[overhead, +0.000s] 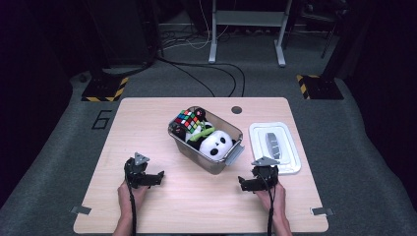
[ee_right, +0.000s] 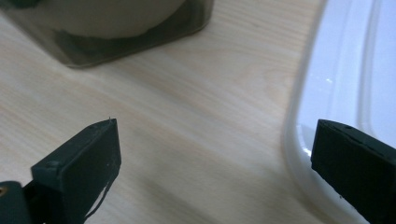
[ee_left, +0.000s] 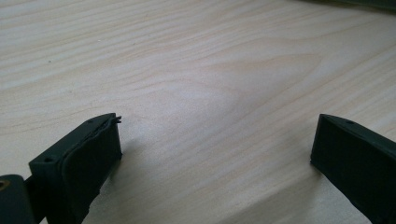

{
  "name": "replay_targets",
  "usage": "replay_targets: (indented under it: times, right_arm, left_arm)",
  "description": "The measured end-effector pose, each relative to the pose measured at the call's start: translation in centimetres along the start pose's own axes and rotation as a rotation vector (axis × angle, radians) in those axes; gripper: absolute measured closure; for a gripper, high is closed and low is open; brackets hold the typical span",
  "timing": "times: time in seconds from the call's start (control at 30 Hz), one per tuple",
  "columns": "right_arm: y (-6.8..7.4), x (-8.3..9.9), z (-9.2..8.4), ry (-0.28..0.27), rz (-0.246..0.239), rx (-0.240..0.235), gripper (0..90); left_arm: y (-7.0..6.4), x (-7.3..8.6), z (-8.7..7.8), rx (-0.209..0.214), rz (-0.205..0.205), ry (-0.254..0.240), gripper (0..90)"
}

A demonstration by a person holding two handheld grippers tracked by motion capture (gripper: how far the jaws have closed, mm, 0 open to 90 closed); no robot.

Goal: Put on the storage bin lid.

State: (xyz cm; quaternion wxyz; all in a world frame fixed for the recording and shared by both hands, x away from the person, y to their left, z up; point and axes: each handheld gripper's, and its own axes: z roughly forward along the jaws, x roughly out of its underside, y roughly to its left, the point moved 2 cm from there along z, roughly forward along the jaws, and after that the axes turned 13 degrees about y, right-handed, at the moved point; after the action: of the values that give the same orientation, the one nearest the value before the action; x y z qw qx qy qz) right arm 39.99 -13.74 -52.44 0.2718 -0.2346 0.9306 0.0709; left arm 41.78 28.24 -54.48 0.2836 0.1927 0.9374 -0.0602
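A clear plastic bin stands mid-table, holding a panda plush, a Rubik's cube and other small toys. Its white lid lies flat to the right. My left gripper rests on the table at the near left, open, with bare wood between its jaws. My right gripper sits open at the near right, between the bin's near corner and the lid's rim; nothing is between its jaws.
The wooden table has a round cable hole at its far edge and small metal brackets at the near corners. Cables and a stand's legs lie on the grey floor beyond.
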Motion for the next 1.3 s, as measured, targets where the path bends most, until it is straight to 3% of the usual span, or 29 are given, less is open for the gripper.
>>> replay_targets:
  times: [0.2,0.47,0.63,0.87,0.97,1.07,1.2,1.3]
  right_arm:
    - [-1.6,-0.8,-0.6,0.021,0.016,0.018,0.0]
    - [-4.6,-2.0,-1.8,-0.01,0.053,0.058,0.0]
    - [-6.9,-2.8,-1.7,0.016,0.099,0.083,0.0]
    - [-9.0,-3.8,-1.3,0.027,0.128,0.126,0.0]
    - [-10.1,-4.5,-1.1,0.032,0.162,0.137,0.0]
    - [-10.9,-5.1,-0.6,0.036,0.18,0.144,6.7]
    - [-11.6,-6.0,0.2,0.039,0.203,0.17,27.1]
    - [-11.9,-6.4,0.8,0.047,0.209,0.176,36.4]
  left_arm:
    - [0.0,0.0,0.0,0.001,0.002,0.003,1.6]
    - [0.0,0.0,0.0,0.0,0.002,0.002,1.8]
    - [0.0,0.0,0.0,0.0,0.002,0.002,1.8]
    - [0.0,0.0,0.0,0.0,-0.001,0.001,2.0]
    - [0.0,-0.1,0.0,-0.003,-0.001,-0.001,2.1]
    - [0.0,-0.1,0.0,-0.004,0.0,0.0,2.2]
    - [0.0,-0.1,0.0,-0.004,0.0,0.0,2.3]
    - [0.0,-0.1,0.0,-0.005,0.0,0.0,2.3]
